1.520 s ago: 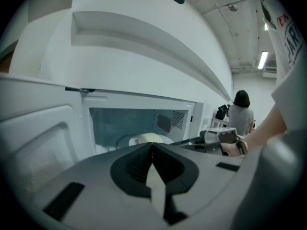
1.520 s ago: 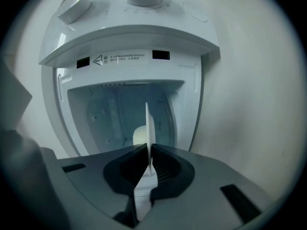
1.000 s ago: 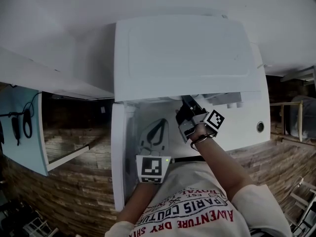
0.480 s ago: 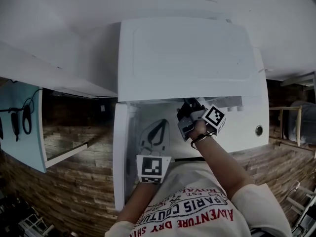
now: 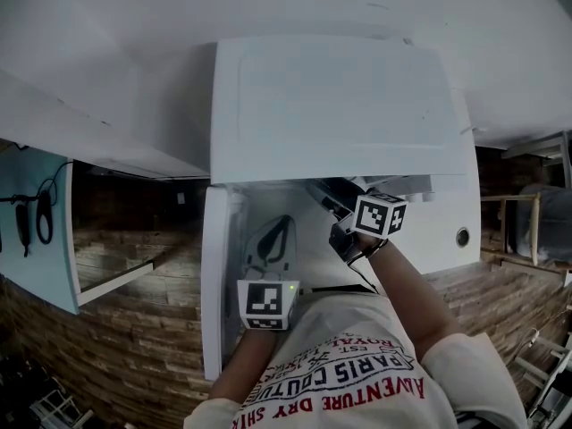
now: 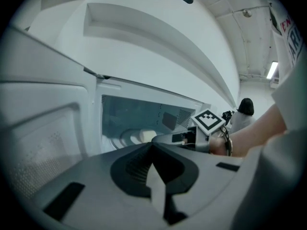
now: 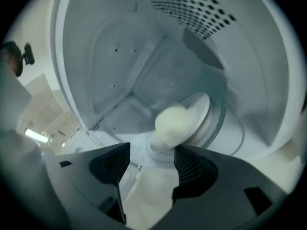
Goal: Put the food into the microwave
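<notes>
The white microwave [image 5: 340, 105] stands with its door [image 5: 214, 275] swung open to the left. Inside, a pale round piece of food [image 7: 175, 123] sits on a white plate [image 7: 204, 109] on the turntable; it also shows in the left gripper view as food [image 6: 144, 137]. My right gripper [image 7: 152, 150] reaches into the cavity [image 5: 326, 195], its jaws opening, pads apart and off the food, which lies just past the fingertips. My left gripper [image 5: 279, 231] hangs before the open door, shut on nothing [image 6: 152, 145].
A round knob [image 5: 462, 236] sits on the microwave's right panel. A pale blue cupboard door [image 5: 40, 239] with a dark cable hangs at far left above wooden planks [image 5: 125, 347]. A person [image 6: 246, 108] stands far back in the left gripper view.
The right gripper has rolled, so its marker cube now faces up toward the head camera, and it has shifted slightly upward. The left gripper has hardly moved.
</notes>
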Demonstrator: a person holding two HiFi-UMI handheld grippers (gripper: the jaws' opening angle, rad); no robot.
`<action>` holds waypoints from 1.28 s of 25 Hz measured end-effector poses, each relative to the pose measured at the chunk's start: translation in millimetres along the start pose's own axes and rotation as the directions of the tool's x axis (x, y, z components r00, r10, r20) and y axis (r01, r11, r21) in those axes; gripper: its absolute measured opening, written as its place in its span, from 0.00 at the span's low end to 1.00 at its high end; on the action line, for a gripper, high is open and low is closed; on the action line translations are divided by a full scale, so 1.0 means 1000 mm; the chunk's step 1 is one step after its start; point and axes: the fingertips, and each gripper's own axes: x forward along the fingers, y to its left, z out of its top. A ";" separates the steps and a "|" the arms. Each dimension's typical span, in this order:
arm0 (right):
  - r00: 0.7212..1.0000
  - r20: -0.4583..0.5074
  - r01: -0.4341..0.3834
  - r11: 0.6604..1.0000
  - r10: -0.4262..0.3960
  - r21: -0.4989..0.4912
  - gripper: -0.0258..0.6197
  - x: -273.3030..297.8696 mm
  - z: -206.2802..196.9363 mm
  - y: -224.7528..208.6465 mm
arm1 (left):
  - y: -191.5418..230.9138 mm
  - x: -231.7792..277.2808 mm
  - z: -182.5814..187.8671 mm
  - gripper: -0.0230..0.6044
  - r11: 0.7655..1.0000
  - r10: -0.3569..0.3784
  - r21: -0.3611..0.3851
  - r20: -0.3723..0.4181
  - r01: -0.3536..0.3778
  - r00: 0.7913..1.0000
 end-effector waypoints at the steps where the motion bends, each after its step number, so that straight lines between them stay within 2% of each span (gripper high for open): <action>1: 0.999 -0.035 0.010 0.998 -0.012 -0.065 0.48 0.000 -0.004 0.000 | 0.002 0.000 -0.001 0.04 1.000 0.005 -0.007 -0.003 -0.005 1.000; 4: 0.990 -0.124 0.039 0.970 -0.071 -0.241 0.47 -0.001 -0.015 -0.001 | 0.005 0.001 0.001 0.04 1.000 0.013 -0.005 0.002 -0.013 1.000; 5: 0.980 -0.162 0.056 0.944 -0.113 -0.324 0.43 -0.002 -0.019 -0.002 | 0.004 0.001 0.002 0.04 1.000 0.014 -0.004 0.004 -0.014 1.000; 6: 0.963 -0.207 0.069 0.905 -0.170 -0.421 0.38 -0.002 -0.024 -0.005 | 0.004 0.001 0.002 0.04 1.000 0.013 -0.004 0.005 -0.013 1.000; 8: 0.915 -0.290 0.065 0.812 -0.281 -0.580 0.34 -0.004 -0.034 -0.009 | 0.003 0.001 0.001 0.04 1.000 0.014 -0.009 0.003 -0.014 1.000; 9: 0.895 -0.317 0.057 0.785 -0.314 -0.617 0.33 -0.004 -0.037 -0.010 | 0.003 0.000 0.000 0.04 1.000 0.016 -0.014 0.002 -0.016 1.000; 10: 0.883 -0.334 0.053 0.776 -0.331 -0.629 0.30 -0.005 -0.038 -0.011 | 0.003 0.000 -0.001 0.04 1.000 0.018 -0.020 0.000 -0.018 1.000; 12: 0.877 -0.343 0.058 0.785 -0.335 -0.617 0.26 -0.007 -0.038 -0.012 | 0.003 0.000 0.001 0.04 1.000 0.017 -0.021 0.002 -0.017 1.000; 16: 0.887 -0.330 0.081 0.812 -0.323 -0.578 0.23 -0.011 -0.036 -0.013 | 0.003 -0.001 0.007 0.04 1.000 0.021 -0.011 0.010 -0.021 1.000; 22: 0.904 -0.290 0.106 0.823 -0.313 -0.558 0.17 -0.016 -0.032 -0.011 | 0.001 -0.002 0.006 0.04 1.000 0.020 -0.013 0.009 -0.020 1.000; 25: 0.925 -0.224 0.142 0.825 -0.307 -0.547 0.09 -0.025 -0.023 -0.006 | -0.001 -0.002 0.005 0.04 1.000 0.021 0.000 0.007 -0.021 1.000; 29: 0.946 -0.122 0.195 0.828 -0.300 -0.525 0.06 -0.045 -0.011 0.008 | -0.008 -0.002 0.013 0.04 1.000 0.016 0.015 0.021 -0.016 1.000; 32: 0.958 -0.060 0.203 0.810 -0.281 -0.551 0.06 -0.061 -0.008 0.028 | -0.016 -0.003 0.022 0.04 1.000 0.007 0.023 0.035 -0.008 0.999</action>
